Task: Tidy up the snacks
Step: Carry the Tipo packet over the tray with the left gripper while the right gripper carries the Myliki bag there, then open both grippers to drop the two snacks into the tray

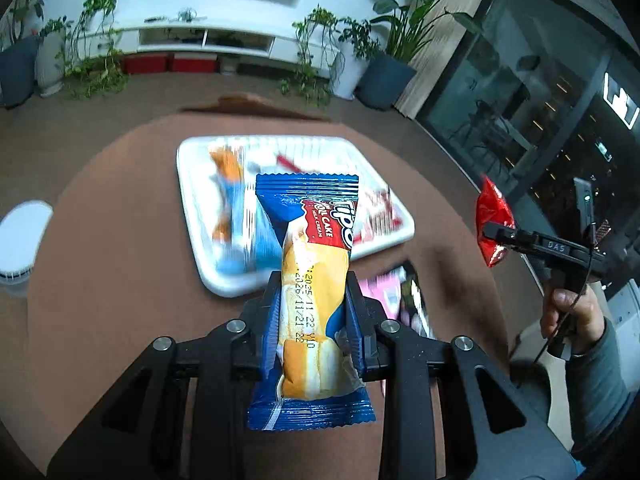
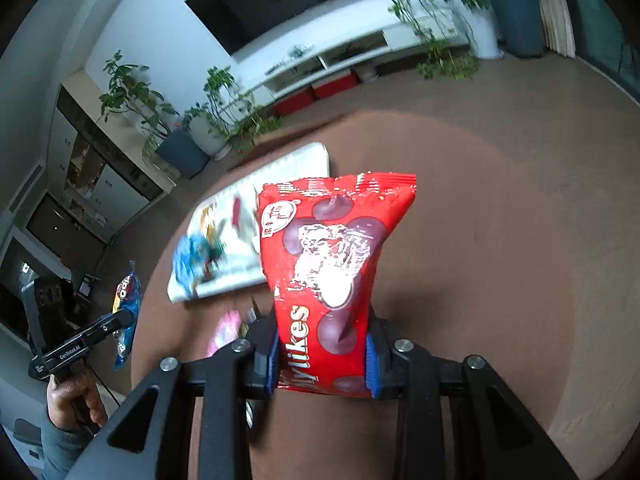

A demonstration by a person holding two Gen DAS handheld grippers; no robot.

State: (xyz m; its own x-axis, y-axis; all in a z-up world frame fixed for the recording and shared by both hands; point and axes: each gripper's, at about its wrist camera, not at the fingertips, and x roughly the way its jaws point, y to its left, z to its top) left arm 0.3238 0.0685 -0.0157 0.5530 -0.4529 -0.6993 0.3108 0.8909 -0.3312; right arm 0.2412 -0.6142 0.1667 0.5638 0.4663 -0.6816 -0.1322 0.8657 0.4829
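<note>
both grippers hang above a round brown table (image 1: 120, 240), each clamped on a snack packet held clear of the tabletop. left gripper (image 1: 312, 312), seen from its own wrist camera, has its 2 blue-padded jaws drawn close and pressing the sides of a blue roll cake packet (image 1: 310, 280), which stands lengthwise between them with its printed top pointing away toward a white tray (image 1: 192, 216). right gripper (image 2: 322, 354) pinches the lower part of a red chocolate bag (image 2: 332, 248), the jaws a little way apart around it and the bag rising upright past the fingertips. in the left wrist view the same red bag (image 1: 491, 224) shows at the right edge, gripped by the right tool, with the right hand (image 1: 572, 312) and a grey sleeve (image 1: 600, 380) below it. in the right wrist view the blue packet (image 2: 126, 316) appears at the left edge in the other tool, with the left hand (image 2: 76, 404) beneath. the tray sits on the far part of the table and already carries several blurred packets, among them an orange and blue one (image 1: 230, 208) and a red and white one (image 1: 376, 216). a pink packet (image 1: 384, 292) lies on the table just beside the tray's near edge. a white round object (image 1: 24, 236) stands at the table's left side. potted plants (image 1: 96, 40) and a low white cabinet (image 1: 208, 38) line the wall behind.
</note>
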